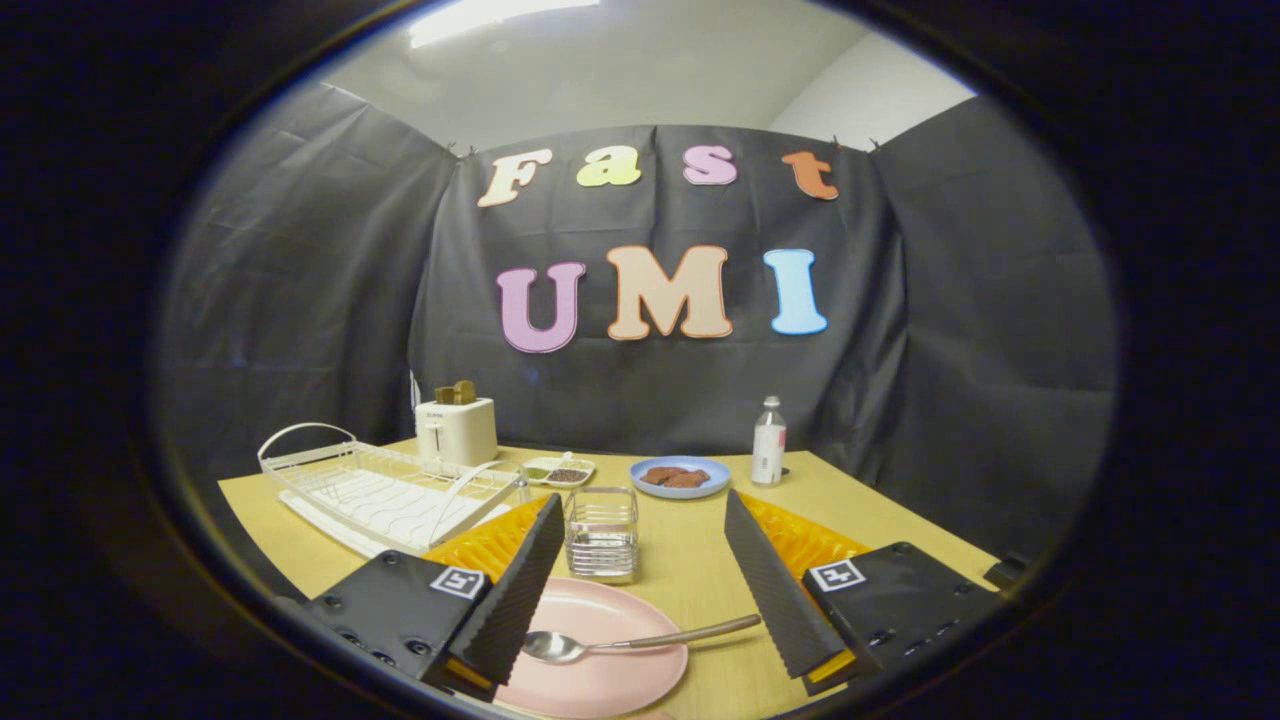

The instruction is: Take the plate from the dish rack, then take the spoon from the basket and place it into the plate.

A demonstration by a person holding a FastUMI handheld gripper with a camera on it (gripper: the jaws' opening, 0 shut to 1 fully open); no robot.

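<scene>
The dish rack (385, 490), white wire on the left of the table (900, 520), holds no plate. The wire basket (601, 533), just ahead of the fingers, appears empty. The pink plate (600, 650) lies flat on the table between the fingers, partly under the left one. The spoon (620, 643) rests with its bowl on the plate and its handle extending over the plate's right rim toward the right finger. The gripper (640, 640) stands with fingers apart, holding nothing. Judged from this layout, both steps appear complete; only withdrawal remains. The spoon is metallic, with a brownish handle.
</scene>
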